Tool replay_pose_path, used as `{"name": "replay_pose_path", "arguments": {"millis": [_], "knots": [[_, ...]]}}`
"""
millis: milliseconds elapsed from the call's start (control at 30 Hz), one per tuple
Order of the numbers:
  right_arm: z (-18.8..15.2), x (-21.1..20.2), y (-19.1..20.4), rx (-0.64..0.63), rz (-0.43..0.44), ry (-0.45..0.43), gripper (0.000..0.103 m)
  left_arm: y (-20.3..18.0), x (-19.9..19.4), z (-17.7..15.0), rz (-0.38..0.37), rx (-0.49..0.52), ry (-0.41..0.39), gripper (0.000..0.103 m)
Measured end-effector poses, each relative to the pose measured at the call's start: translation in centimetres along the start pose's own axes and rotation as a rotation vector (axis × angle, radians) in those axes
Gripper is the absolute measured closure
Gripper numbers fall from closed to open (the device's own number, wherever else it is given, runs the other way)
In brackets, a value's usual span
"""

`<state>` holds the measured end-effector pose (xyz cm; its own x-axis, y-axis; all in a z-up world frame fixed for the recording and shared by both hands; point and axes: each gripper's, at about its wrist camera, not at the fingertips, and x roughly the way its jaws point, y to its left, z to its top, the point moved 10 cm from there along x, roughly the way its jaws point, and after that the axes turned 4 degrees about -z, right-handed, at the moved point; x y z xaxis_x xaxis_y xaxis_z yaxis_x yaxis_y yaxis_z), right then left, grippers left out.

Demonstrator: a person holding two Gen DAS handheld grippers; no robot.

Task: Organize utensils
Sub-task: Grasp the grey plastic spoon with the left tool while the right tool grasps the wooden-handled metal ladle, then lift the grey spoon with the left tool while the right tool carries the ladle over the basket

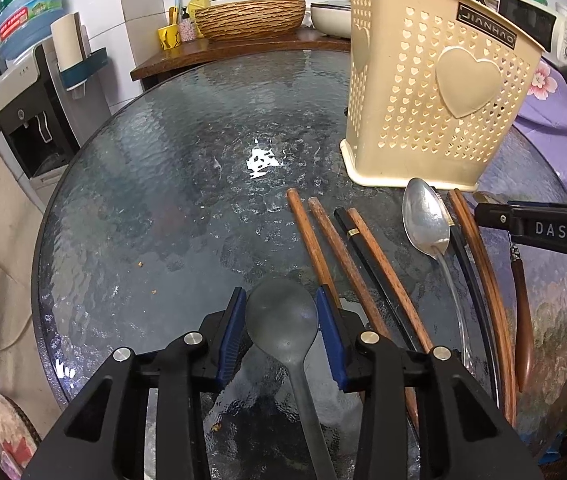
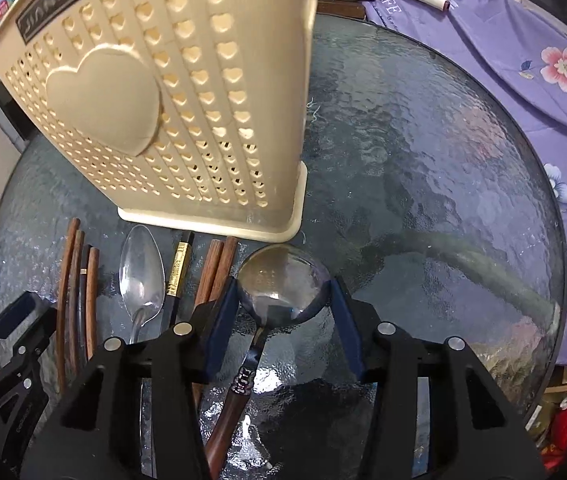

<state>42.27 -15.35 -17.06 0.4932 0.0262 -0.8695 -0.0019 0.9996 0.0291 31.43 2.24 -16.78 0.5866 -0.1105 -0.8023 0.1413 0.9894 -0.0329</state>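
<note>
A cream utensil holder (image 1: 431, 92) with heart holes stands on the round glass table (image 1: 187, 168); it also shows in the right wrist view (image 2: 171, 92). My left gripper (image 1: 281, 320) is open, its blue pads either side of a dark grey spoon (image 1: 283, 320) lying on the glass. My right gripper (image 2: 285, 304) is open around the bowl of a metal spoon with a wooden handle (image 2: 279, 280). Several wooden and black chopsticks (image 1: 347, 256) and a silver spoon (image 1: 425, 220) lie in a row in front of the holder.
A wooden counter (image 1: 243, 46) with a woven basket, bottles and a tap stands behind the table. A water dispenser (image 1: 23, 112) is at the left. A purple flowered cloth (image 2: 523, 64) lies at the table's right side. My right gripper shows at the left wrist view's right edge (image 1: 539, 228).
</note>
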Motion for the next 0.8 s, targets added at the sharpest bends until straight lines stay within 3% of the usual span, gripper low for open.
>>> {"name": "replay_pose_path", "arguments": {"millis": [200,467,800], "knots": [[0.1,-1.1,-1.4,0.02,0.054,-0.052,0.056,0.3,-0.2,0.1,-0.005,-0.014,-0.011,0.068],[0.9,-6.0,-1.9,-0.042,0.067,-0.25,0.056,0.6,-2.4,2.0,-0.032,-0.032,-0.097,0.068],[1.2,-11.3,-1.7,-0.106,0.062,-0.406,0.056,0.1,-6.0,4.3,-0.052,-0.026,-0.203,0.068]]}}
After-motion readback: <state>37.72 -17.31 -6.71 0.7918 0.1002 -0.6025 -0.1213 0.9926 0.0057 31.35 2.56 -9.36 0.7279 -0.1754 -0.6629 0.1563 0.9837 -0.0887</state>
